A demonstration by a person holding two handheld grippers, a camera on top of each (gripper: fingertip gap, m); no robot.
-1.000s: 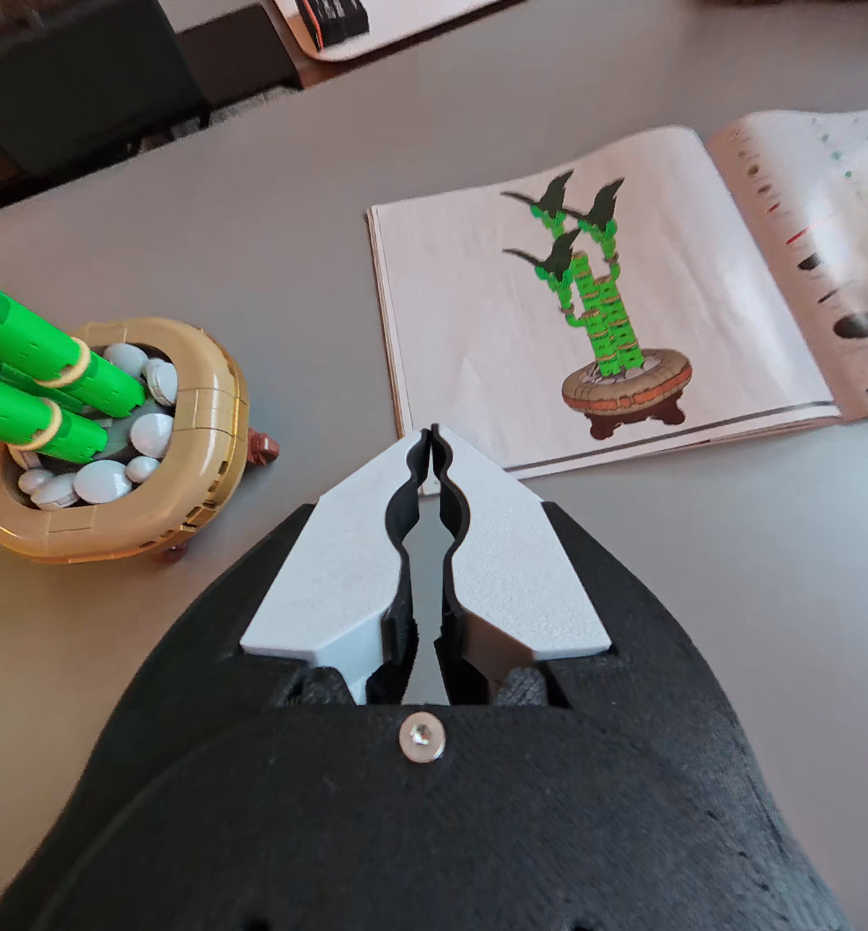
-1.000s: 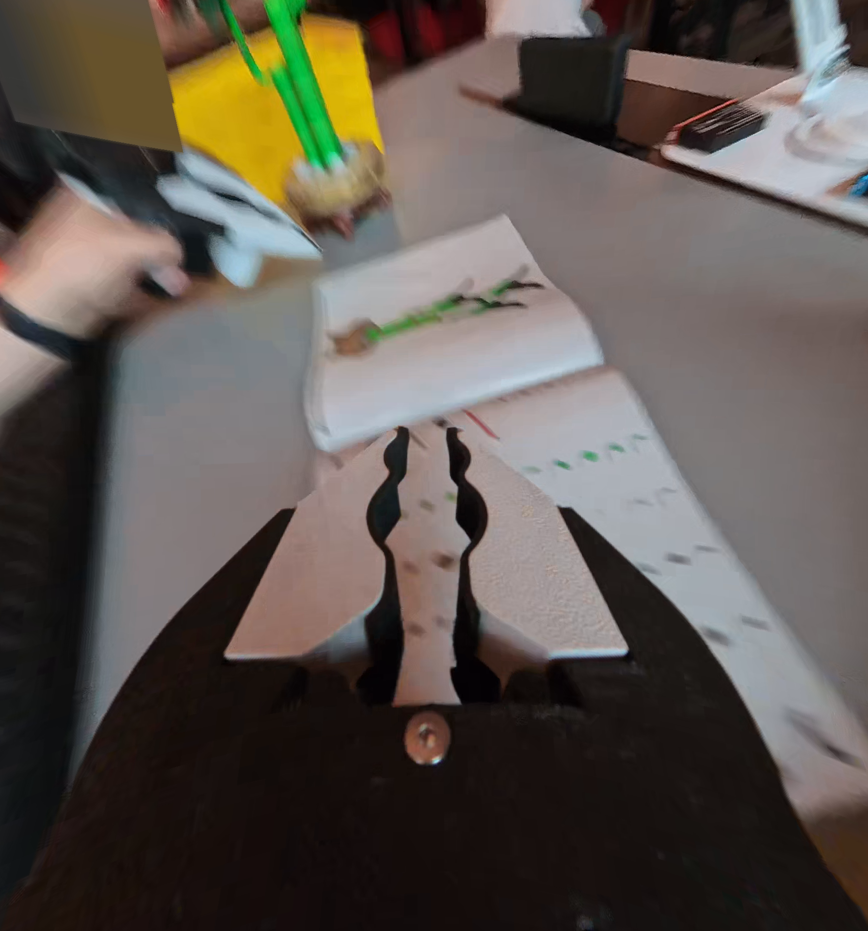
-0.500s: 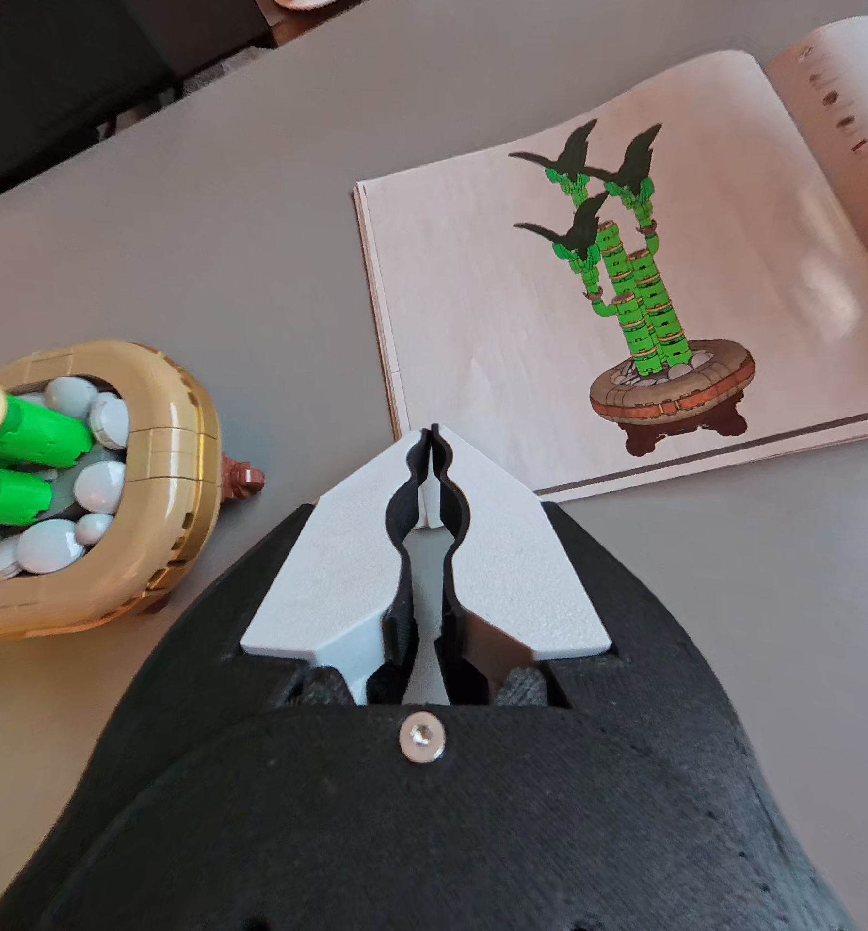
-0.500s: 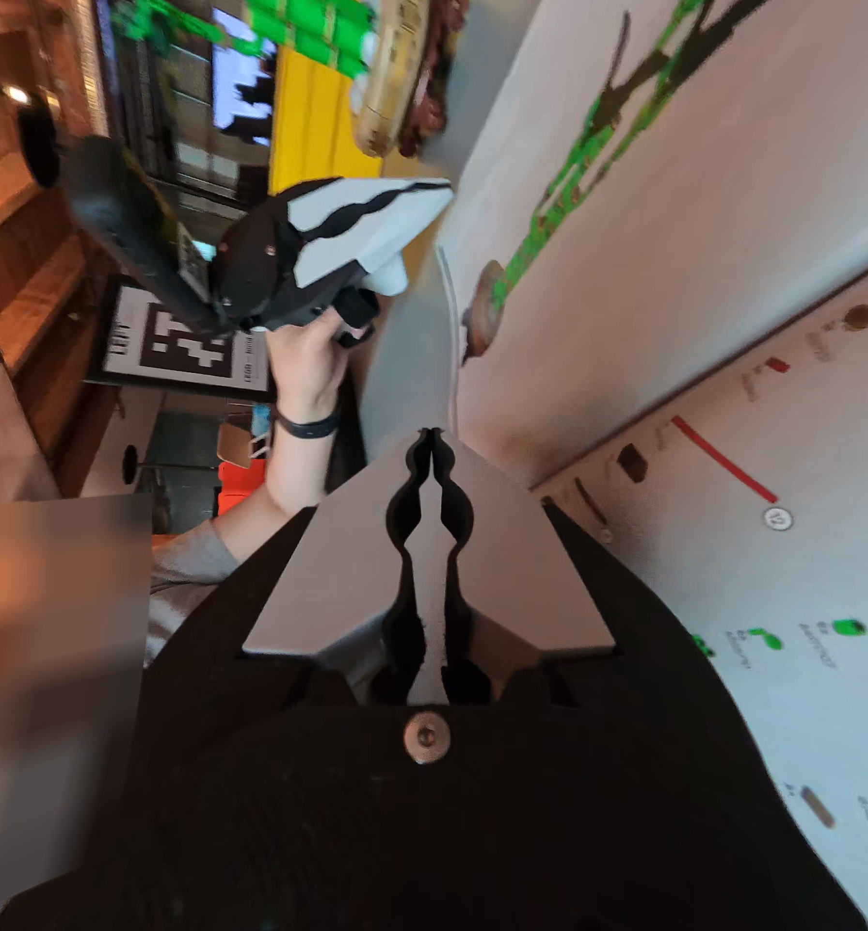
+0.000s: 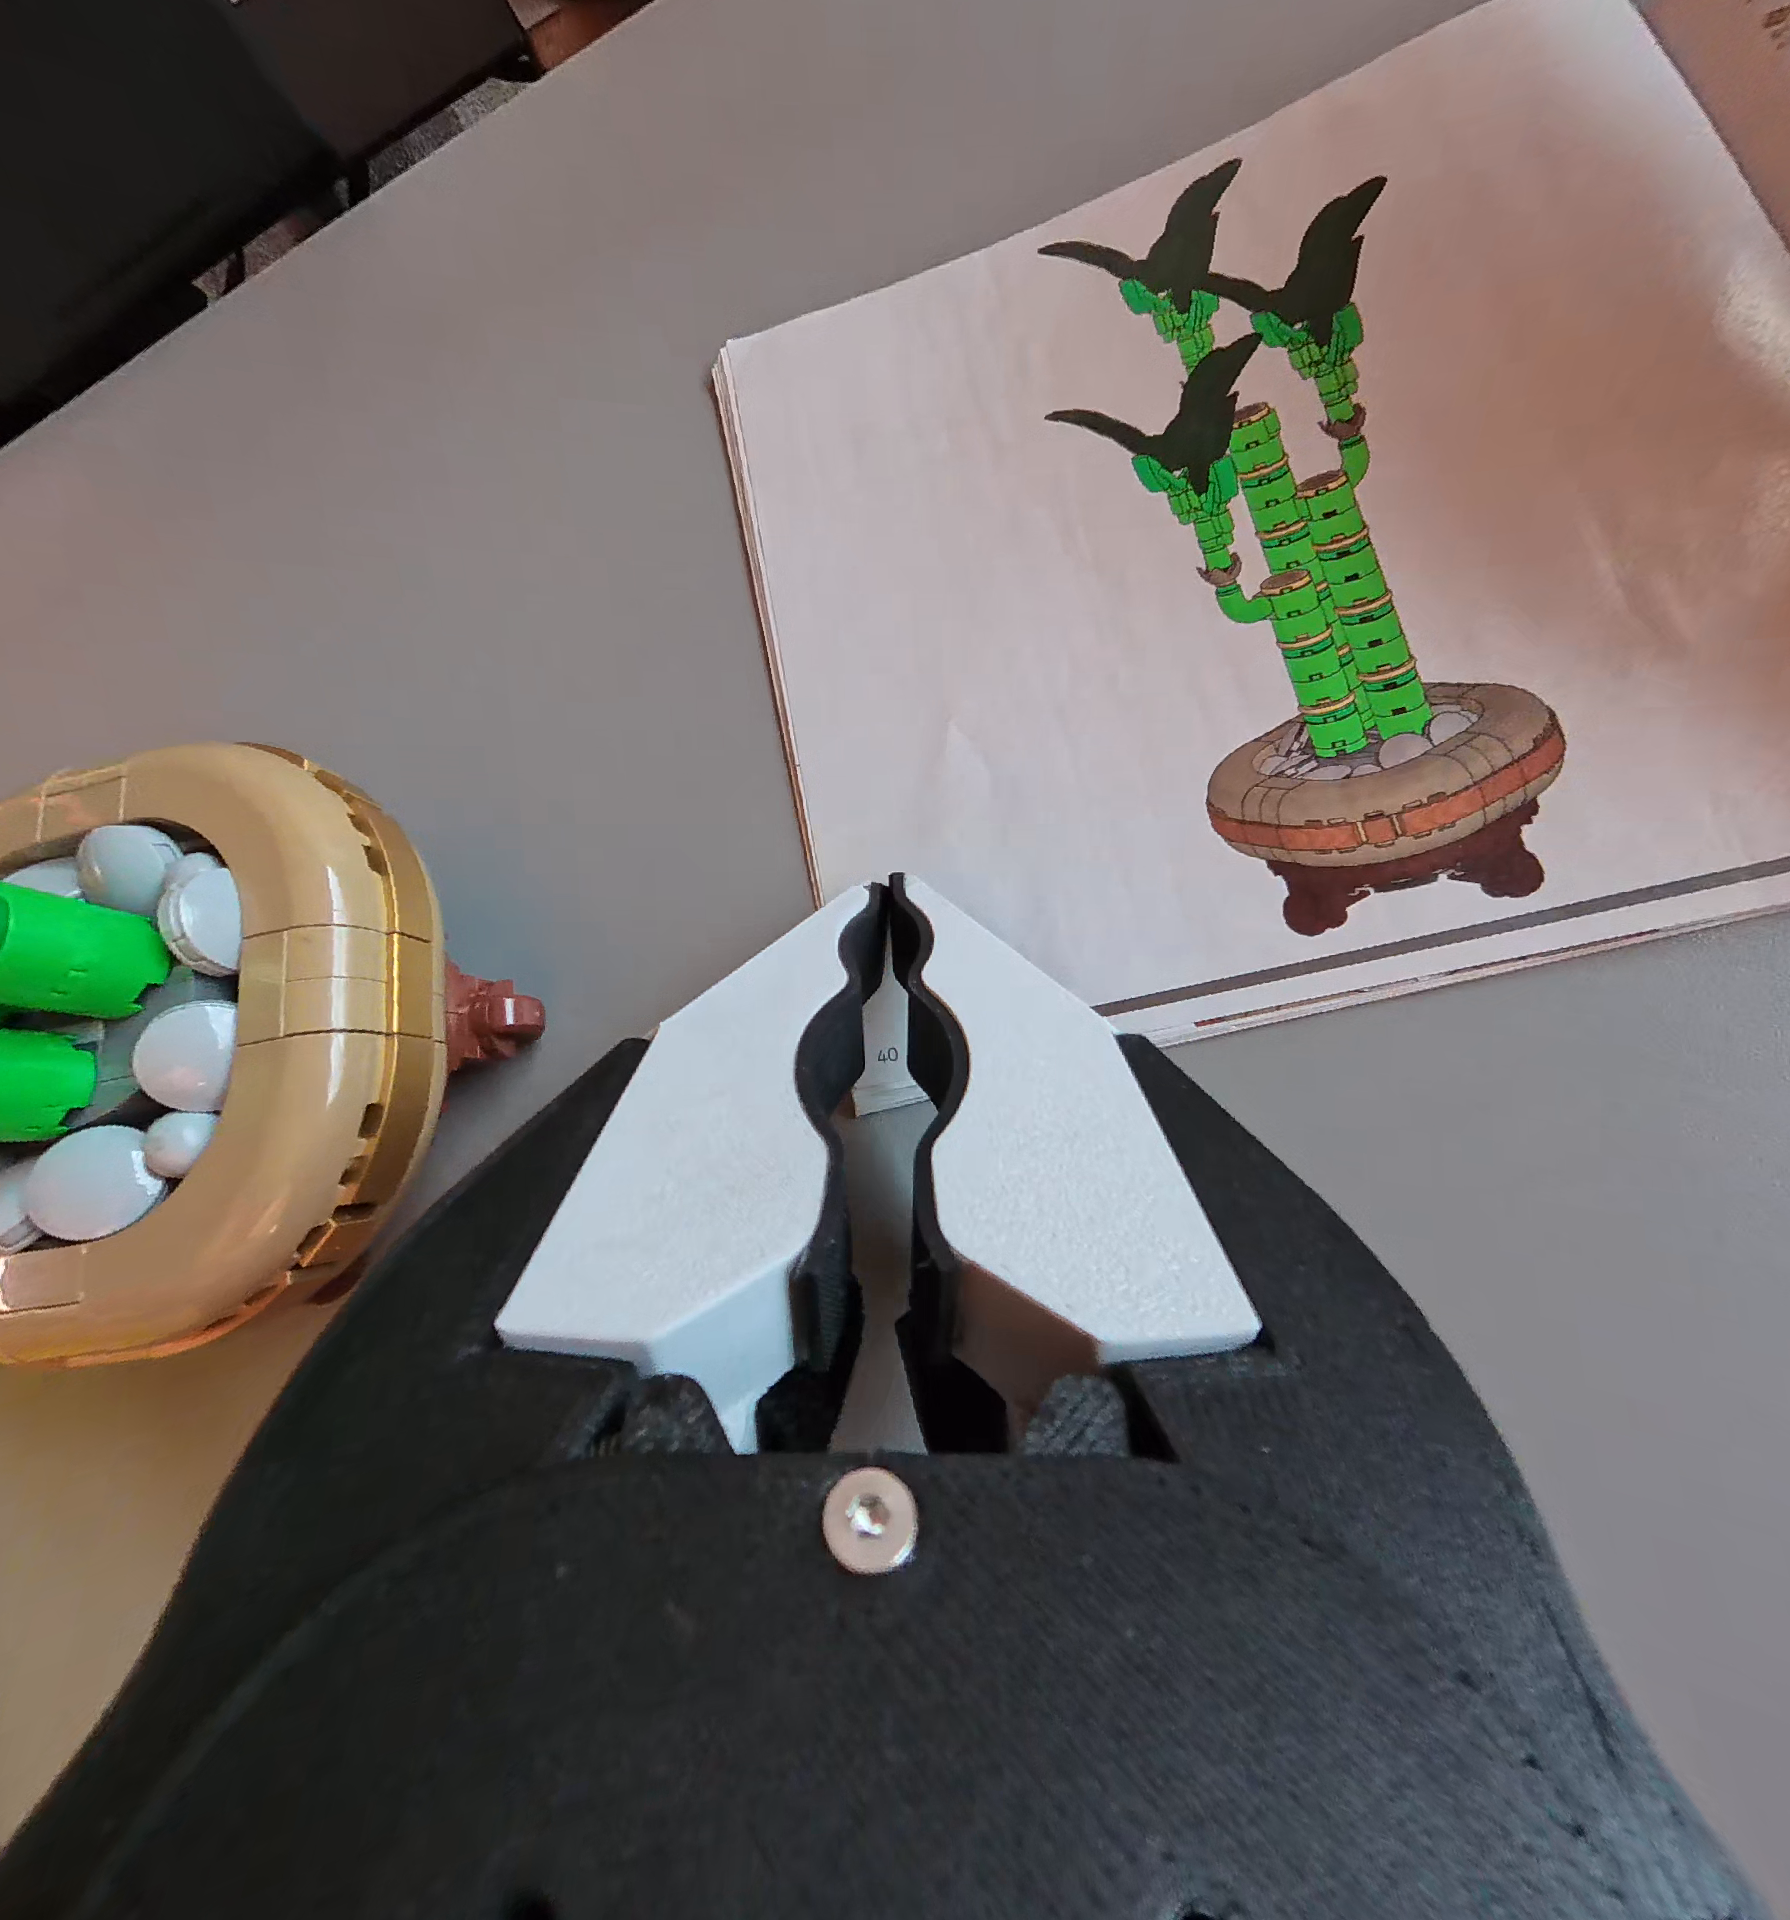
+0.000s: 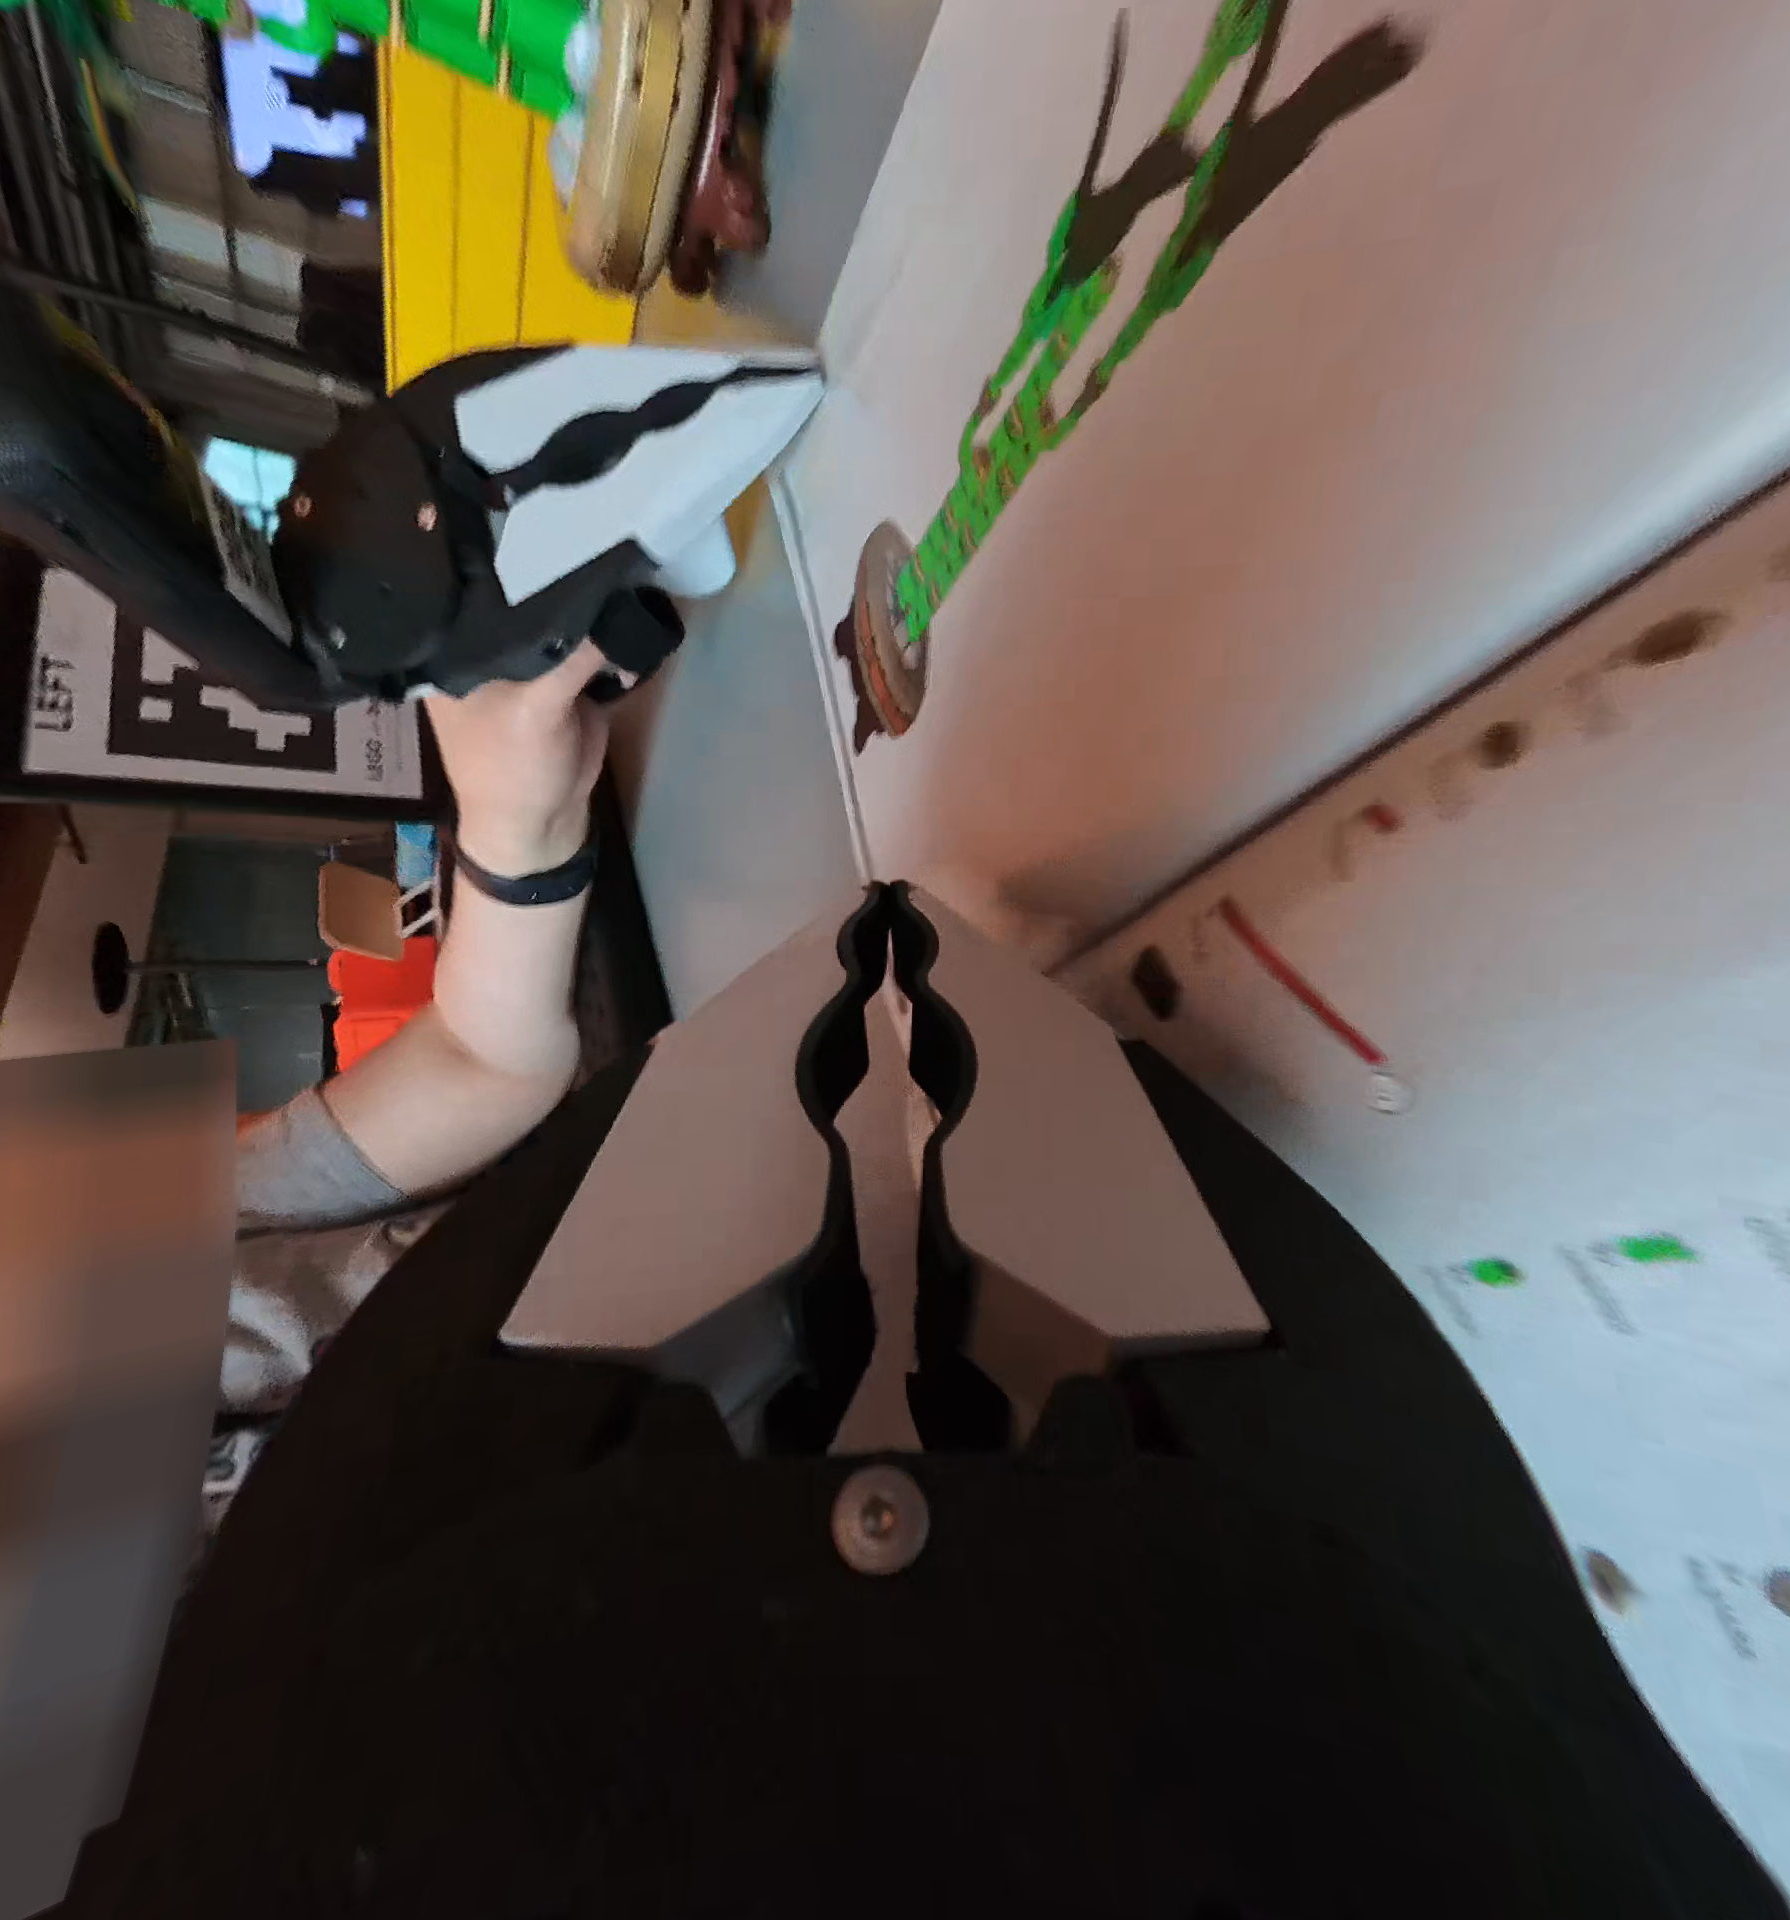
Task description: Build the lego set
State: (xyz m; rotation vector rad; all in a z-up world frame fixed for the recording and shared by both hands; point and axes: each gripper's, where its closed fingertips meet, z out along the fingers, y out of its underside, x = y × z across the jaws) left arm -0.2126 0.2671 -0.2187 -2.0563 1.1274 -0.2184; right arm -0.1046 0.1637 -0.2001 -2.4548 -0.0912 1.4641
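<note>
The Lego model, a tan pot [image 5: 330, 1039] with grey stones and green stalks [image 5: 29, 966], stands on the grey table at the left. It shows blurred in the right wrist view [image 6: 642, 135]. An open instruction booklet [image 5: 974, 623] lies to its right, showing a picture of the finished plant. My left gripper [image 5: 889, 883] is shut, with its tips over the booklet's near left corner. My right gripper [image 6: 889, 888] is shut and rolled on its side, with its tips at the booklet's [image 6: 1390, 520] edge. I cannot tell whether either one pinches a page.
The grey table [image 5: 455, 520] stretches beyond the pot and booklet. A yellow object [image 6: 455, 208] lies behind the model. A hand [image 6: 517, 758] holds the left gripper [image 6: 808, 369], seen in the right wrist view. A dark chair [image 5: 91, 156] stands past the far table edge. The tan pot [image 5: 330, 1039] sits 9 cm or so from the ends of my left fingers. The right camera catches it too, in the right wrist view [image 6: 590, 195].
My left gripper moved right, onto the booklet's corner. My right gripper went from open to shut, rolled onto its side and came close to the booklet's edge.
</note>
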